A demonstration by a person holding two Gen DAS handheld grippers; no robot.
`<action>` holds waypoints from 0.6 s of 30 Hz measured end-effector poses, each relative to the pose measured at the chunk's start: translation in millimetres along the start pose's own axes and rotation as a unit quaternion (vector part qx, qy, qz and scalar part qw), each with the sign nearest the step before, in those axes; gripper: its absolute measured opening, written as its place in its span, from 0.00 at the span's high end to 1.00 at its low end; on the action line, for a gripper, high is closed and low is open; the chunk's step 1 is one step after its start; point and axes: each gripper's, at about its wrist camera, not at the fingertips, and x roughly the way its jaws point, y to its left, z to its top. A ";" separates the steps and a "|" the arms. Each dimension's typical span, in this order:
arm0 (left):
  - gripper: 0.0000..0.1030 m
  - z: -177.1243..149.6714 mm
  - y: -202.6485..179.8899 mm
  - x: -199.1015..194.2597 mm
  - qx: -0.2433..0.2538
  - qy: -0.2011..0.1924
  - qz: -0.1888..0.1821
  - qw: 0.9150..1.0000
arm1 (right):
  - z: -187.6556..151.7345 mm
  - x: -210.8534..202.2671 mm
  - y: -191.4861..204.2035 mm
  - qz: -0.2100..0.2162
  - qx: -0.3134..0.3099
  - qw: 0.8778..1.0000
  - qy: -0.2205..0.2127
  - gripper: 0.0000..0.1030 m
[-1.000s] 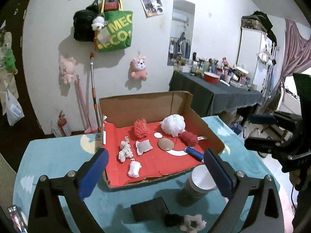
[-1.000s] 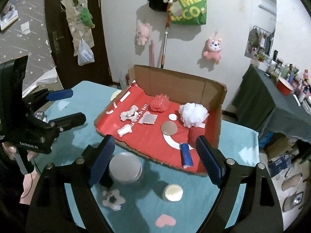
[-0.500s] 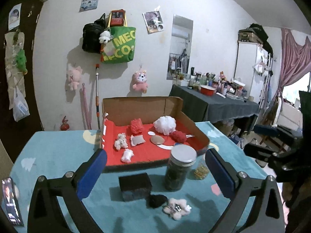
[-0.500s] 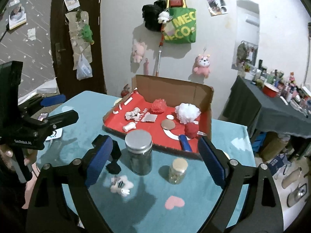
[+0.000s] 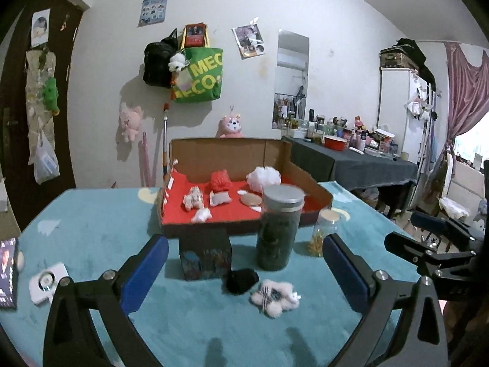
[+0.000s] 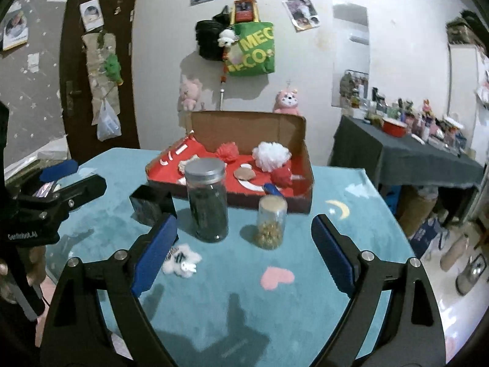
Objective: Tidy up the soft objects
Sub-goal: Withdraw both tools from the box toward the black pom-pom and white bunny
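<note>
A fluffy white hair tie (image 5: pixel 274 296) (image 6: pixel 181 260) lies on the teal tablecloth beside a black soft lump (image 5: pixel 241 279). Behind them a cardboard box (image 5: pixel 226 153) (image 6: pixel 305 159) with a red floor holds a red pom (image 5: pixel 220 180) (image 6: pixel 226 152), a white pom (image 5: pixel 263 177) (image 6: pixel 271 155) and small white pieces (image 5: pixel 193 198). My left gripper (image 5: pixel 244 272) is open and empty, low over the cloth, with the hair tie between and ahead of its fingers. My right gripper (image 6: pixel 244 255) is open and empty too, the hair tie by its left finger.
A tall dark jar (image 5: pixel 279 226) (image 6: pixel 207 198) with a metal lid, a small cork-lidded jar (image 5: pixel 322 229) (image 6: pixel 271 221) and a dark box (image 5: pixel 205 255) (image 6: pixel 152 205) stand before the cardboard box. A white device (image 5: pixel 45 283) lies left. Beyond the table stands a cluttered dark side table (image 5: pixel 351 159).
Both grippers have sunk and pulled back from the box, so the jars, the dark box and the hair tie now fill the foreground. Nothing on the table has moved.
</note>
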 end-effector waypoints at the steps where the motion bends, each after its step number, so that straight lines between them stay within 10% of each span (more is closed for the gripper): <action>1: 0.00 -3.7 0.1 2.0 -0.001 0.003 -0.001 1.000 | -4.2 0.9 -1.6 -0.003 0.006 1.000 0.001 0.12; 18: 0.00 -62.1 11.3 41.5 -0.027 0.078 0.022 0.996 | -71.9 42.7 -4.0 -0.030 0.027 0.997 0.060 0.12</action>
